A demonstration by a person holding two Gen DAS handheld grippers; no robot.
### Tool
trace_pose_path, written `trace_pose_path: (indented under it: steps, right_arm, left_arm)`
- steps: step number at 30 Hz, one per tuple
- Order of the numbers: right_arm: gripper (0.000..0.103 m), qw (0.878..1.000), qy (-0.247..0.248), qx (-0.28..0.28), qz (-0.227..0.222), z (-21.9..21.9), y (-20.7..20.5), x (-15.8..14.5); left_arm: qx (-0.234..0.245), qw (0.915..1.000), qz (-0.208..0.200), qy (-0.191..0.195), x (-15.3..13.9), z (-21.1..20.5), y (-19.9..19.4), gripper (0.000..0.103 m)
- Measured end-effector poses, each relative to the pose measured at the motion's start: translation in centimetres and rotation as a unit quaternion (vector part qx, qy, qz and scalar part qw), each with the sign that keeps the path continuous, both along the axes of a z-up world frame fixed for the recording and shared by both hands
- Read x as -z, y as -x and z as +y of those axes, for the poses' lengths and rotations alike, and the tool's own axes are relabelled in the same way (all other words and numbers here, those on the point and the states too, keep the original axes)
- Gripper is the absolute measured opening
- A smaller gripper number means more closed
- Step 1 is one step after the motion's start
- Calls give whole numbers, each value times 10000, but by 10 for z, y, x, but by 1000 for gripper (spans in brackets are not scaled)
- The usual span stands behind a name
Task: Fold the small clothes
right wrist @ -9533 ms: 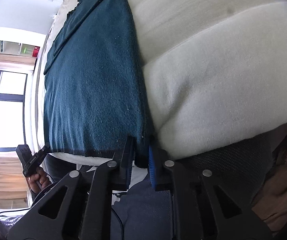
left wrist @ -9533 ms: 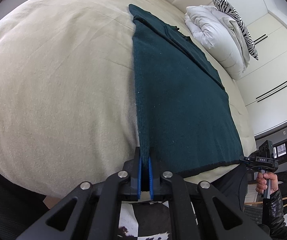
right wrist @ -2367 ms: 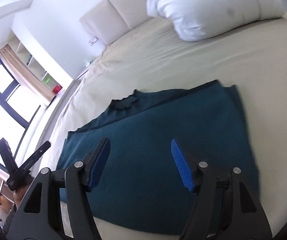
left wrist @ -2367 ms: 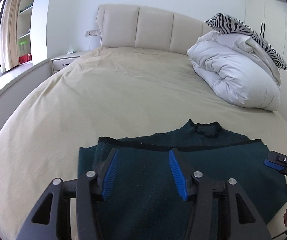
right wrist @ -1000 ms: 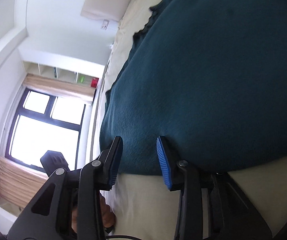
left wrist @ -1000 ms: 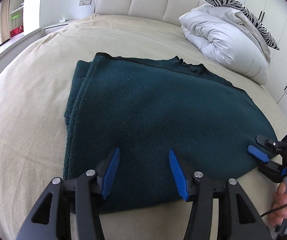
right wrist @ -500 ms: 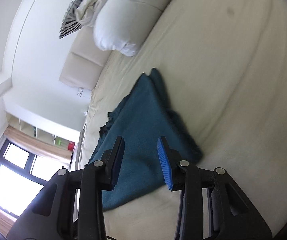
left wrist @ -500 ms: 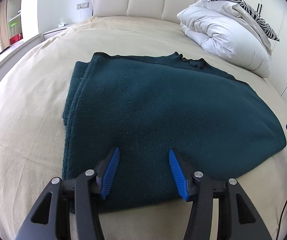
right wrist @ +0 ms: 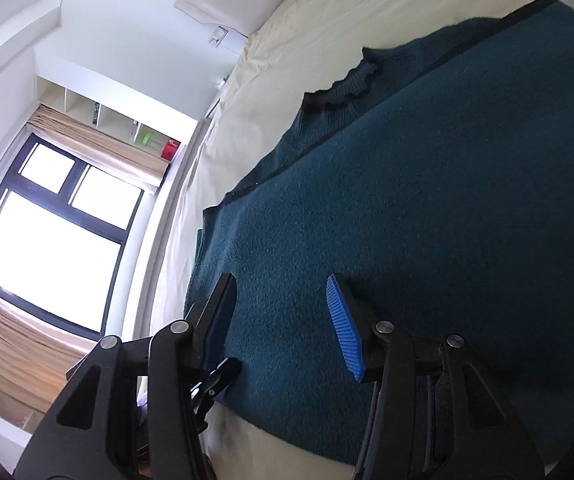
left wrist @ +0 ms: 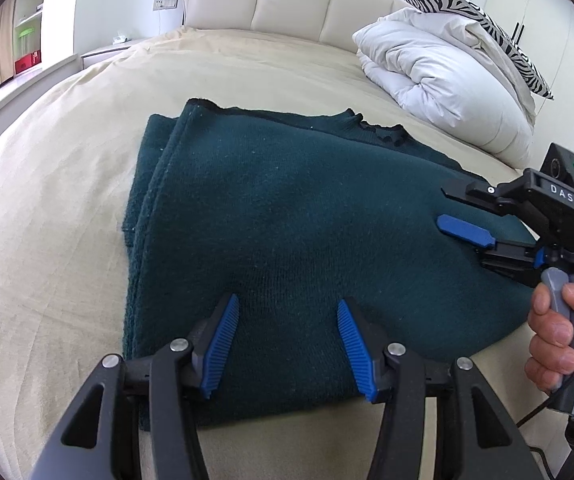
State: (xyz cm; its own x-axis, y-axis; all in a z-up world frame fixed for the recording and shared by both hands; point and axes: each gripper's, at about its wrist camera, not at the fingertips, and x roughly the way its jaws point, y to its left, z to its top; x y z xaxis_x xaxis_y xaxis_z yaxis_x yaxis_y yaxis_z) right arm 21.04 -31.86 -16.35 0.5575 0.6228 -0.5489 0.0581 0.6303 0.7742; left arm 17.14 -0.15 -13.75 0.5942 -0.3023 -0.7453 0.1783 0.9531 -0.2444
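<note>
Hovering: left gripper (left wrist: pixel 285 338) gaping, empty, over sweater (left wrist: pixel 287 220), seemingly ready to pinch.
Right gripper (left wrist: pixel 453 212): jaws opening, nothing between, for next fold.

Folded green sweater (left wrist: pixel 299 236) on beige bed (left wrist: pixel 47 216)

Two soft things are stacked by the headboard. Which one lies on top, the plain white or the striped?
The zebra-striped pillow is on top. It rests across the white duvet, which is bunched up directly on the bed.
</note>
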Motion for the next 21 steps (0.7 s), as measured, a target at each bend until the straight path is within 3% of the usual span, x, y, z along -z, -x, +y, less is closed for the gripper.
trace_pose_path:
  steps: [3,5,8,11,13,14,16,17,21]
  right_arm:
    - [41,9984,-528,203,-73,-21,-11,12]
    - [40,9962,-706,467,-189,-43,-8,15]
    - [39,9917,-790,971,-281,-81,7,16]
    - [35,9863,-768,1441,-249,-122,31,19]
    - [37,9838,-446,1721,-208,-141,52,13]
    - [38,9837,-288,1760,-221,-143,59,7]
    - [47,9829,222,1805,-304,-145,78,-9]
    - [58,9813,474,1826,-396,-143,90,-19]
    - [74,9714,1327,1755,-890,-116,117,-59]
  left_arm:
    - [17,9993,28,361,0,10,0,54]
    - [35,9963,103,849,0,24,-2,54]
    - [-108,9865,358,1595,3,52,-5,36]
    - [-286,9737,536,2194,4,81,-2,33]
    - [-454,9734,392,2210,-6,97,7,35]
    - [-528,9724,291,2253,-11,105,11,41]
    - [-755,9667,183,2440,-17,120,17,56]
    - [-866,9637,178,2518,-18,125,17,59]
    - [-967,9555,396,2758,-13,135,6,59]
